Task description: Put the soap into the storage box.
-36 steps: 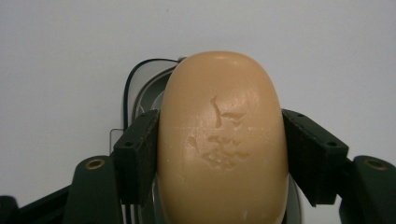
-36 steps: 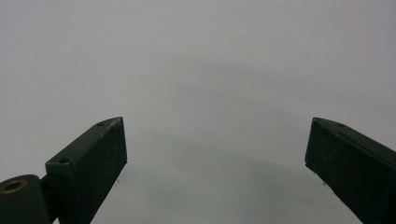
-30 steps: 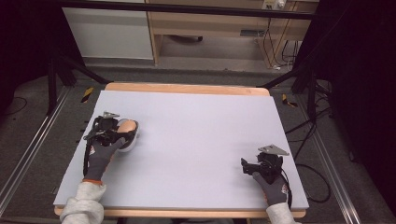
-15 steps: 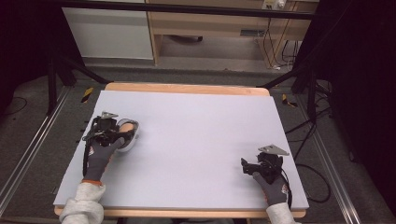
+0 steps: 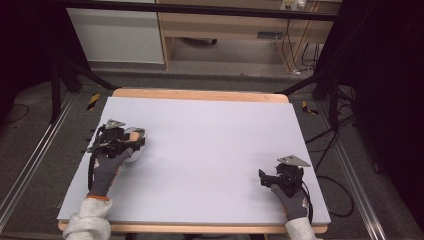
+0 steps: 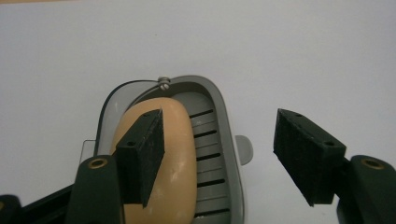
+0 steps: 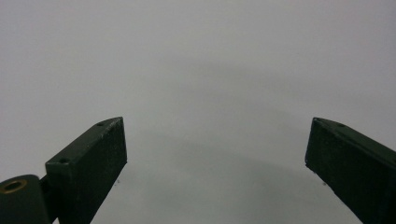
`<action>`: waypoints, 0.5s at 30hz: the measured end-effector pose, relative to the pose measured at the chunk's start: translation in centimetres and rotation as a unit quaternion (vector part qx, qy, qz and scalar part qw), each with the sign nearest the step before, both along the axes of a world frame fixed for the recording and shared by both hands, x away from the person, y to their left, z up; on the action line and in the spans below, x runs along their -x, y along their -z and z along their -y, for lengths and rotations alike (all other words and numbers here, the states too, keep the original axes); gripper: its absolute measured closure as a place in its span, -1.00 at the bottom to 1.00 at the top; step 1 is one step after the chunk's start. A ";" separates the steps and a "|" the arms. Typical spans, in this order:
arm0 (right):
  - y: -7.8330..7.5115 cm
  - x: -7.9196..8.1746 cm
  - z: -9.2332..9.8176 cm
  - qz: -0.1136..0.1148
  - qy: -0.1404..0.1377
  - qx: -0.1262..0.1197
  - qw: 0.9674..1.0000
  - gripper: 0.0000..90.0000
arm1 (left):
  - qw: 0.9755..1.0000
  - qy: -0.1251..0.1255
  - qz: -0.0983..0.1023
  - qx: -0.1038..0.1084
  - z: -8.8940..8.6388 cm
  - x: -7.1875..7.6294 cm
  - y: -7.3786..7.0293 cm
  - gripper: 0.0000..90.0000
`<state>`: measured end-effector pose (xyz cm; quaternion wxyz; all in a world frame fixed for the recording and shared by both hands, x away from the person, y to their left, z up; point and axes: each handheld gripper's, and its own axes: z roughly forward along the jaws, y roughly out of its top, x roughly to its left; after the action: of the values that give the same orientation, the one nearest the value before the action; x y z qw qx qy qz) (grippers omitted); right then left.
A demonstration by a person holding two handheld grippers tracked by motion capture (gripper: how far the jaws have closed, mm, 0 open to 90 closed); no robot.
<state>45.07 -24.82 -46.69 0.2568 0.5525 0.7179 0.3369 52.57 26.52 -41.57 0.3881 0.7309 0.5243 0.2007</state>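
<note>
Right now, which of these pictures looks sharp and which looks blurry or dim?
Left gripper view: sharp, evenly lit, crisp soap and grey soap dish. Right gripper view: soft and dim, a faint shadow on the table. High view: bright table, dark surroundings.

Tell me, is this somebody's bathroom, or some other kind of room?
Probably a lab or workshop, not a bathroom. The white table stands in a dark room with cables on the floor, and a wooden bench behind. The soap sits in its grey dish for practice.
</note>
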 end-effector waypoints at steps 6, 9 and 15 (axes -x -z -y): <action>-0.1 0.1 0.1 0.004 0.001 -0.001 1.000 -0.87 | 1.000 0.019 0.013 0.007 0.6 1.1 -0.2 -0.24; 0.0 0.1 0.2 0.002 0.001 0.002 1.000 -0.87 | 0.999 0.027 0.020 0.005 1.0 1.7 -0.2 -0.22; 0.0 0.3 0.5 0.003 0.005 0.000 1.000 -0.87 | 0.998 0.046 0.037 0.006 1.8 3.2 -0.4 -0.19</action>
<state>44.81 -25.29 -46.69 0.2608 0.5553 0.7142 0.3371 49.38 24.73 -41.16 0.4200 0.7442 0.4766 0.2064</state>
